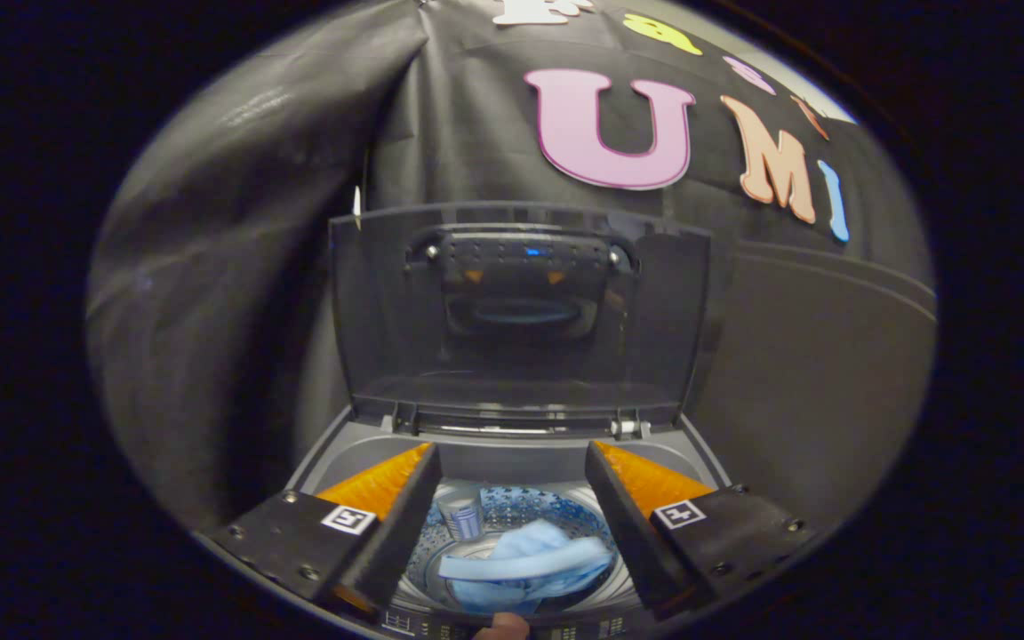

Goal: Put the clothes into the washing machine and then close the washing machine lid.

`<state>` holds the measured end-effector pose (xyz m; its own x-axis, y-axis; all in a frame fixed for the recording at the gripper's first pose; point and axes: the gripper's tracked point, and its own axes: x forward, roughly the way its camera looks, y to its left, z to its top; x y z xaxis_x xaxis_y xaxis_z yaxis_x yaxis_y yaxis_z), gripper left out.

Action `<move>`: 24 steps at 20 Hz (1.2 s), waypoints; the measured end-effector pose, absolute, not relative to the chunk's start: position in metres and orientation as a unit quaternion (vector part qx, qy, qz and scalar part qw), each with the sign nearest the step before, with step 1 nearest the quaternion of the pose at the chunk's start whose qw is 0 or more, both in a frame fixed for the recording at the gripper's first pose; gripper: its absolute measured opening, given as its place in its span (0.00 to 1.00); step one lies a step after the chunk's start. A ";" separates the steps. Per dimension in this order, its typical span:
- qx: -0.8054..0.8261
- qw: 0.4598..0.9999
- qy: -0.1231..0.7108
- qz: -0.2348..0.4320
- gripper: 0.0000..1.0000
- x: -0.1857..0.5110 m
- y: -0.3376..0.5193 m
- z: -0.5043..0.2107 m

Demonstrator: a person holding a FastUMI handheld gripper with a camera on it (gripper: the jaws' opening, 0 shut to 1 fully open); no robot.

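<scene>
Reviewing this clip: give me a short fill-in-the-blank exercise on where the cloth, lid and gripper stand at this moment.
1. The light blue cloth lies inside the washing machine's ____.
2. The dark translucent lid stands ____ behind the opening.
3. The gripper hangs above the perforated metal drum with its fingers ____, holding nothing.

Missing words: drum; open (raised); open (apart)

One washing machine (512, 462) with one raised lid (521, 311); one blue garment (525, 564) in its drum; one tool (512, 524), fingers apart.
</scene>
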<state>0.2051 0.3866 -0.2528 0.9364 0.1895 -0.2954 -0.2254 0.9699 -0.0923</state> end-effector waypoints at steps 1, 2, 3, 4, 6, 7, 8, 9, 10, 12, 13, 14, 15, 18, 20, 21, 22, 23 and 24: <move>-0.059 0.983 0.136 0.108 0.98 0.204 0.388 -0.239; -0.057 0.984 0.127 0.111 0.97 0.204 0.390 -0.227; -0.059 0.985 0.119 0.107 0.97 0.206 0.389 -0.215; -0.058 0.986 0.118 0.104 0.97 0.208 0.387 -0.205; -0.052 0.987 0.111 0.104 0.97 0.213 0.388 -0.185; -0.045 0.988 0.103 0.103 0.97 0.217 0.389 -0.174; -0.036 0.989 0.095 0.103 0.97 0.222 0.390 -0.162; -0.029 0.991 0.084 0.101 0.96 0.230 0.392 -0.148; -0.024 0.992 0.078 0.096 0.96 0.238 0.391 -0.138; -0.013 0.993 0.075 0.094 0.97 0.255 0.394 -0.121; -0.008 0.993 0.069 0.093 0.97 0.264 0.395 -0.112; -0.004 0.994 0.061 0.089 0.96 0.275 0.395 -0.103; -0.003 0.995 0.057 0.082 0.96 0.285 0.392 -0.096; 0.003 0.996 0.048 0.074 0.96 0.323 0.389 -0.082; 0.004 0.997 0.040 0.064 0.96 0.346 0.385 -0.078; 0.003 0.997 0.039 0.067 0.96 0.356 0.385 -0.080; 0.002 0.997 0.045 0.066 0.96 0.366 0.385 -0.085; 0.005 0.996 0.051 0.067 0.96 0.374 0.386 -0.093; 0.009 0.996 0.063 0.065 0.97 0.382 0.387 -0.101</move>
<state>0.3817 0.3870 -0.1009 0.9837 0.1299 -0.1243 -0.1276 0.9915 0.0265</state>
